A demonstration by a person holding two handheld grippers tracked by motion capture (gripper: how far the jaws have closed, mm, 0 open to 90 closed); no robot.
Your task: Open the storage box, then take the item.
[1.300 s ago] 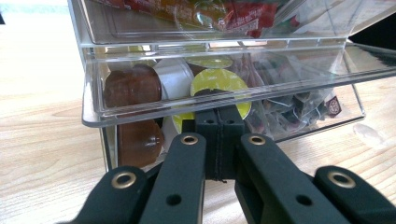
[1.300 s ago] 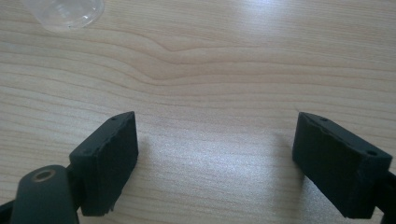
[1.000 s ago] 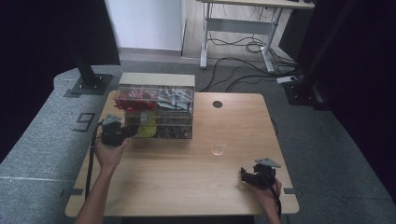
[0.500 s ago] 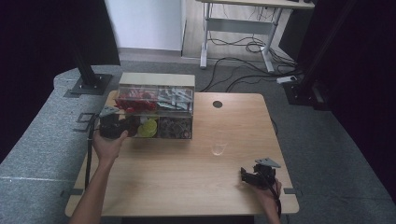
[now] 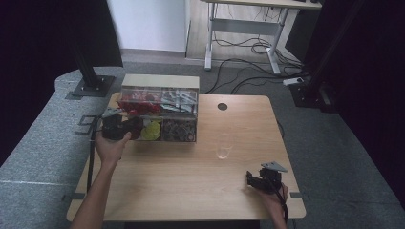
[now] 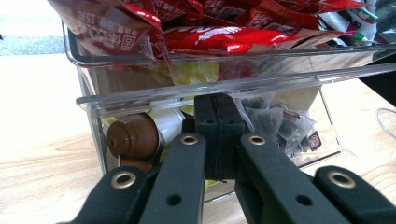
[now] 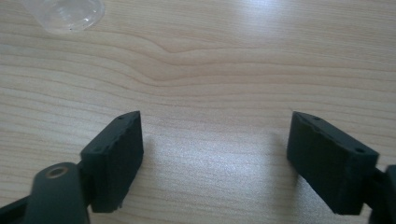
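Note:
A clear plastic organiser (image 5: 160, 102) stands at the table's back left. Its upper tier holds red sachets (image 6: 210, 23); its lower tier holds brown coffee capsules (image 6: 133, 135) and tea bags (image 6: 271, 123). My left gripper (image 5: 133, 128) is at the front of the lower left compartment. Its jaws (image 6: 219, 116) are shut, pressed together just under the clear front lip with nothing between them. My right gripper (image 5: 250, 179) rests near the table's front right edge. It is open (image 7: 215, 154); its jaws have just been closing a little over bare wood, with nothing between them.
A clear plastic cup (image 5: 223, 145) stands on the wooden table (image 5: 191, 181) between the organiser and the right gripper, and its base shows at the top left of the right gripper view (image 7: 63, 11). A round cable hole (image 5: 222, 106) lies behind it.
The left hand has edged slightly farther from the person, closer to the organiser's lower left compartment. The right hand has stayed where it was.

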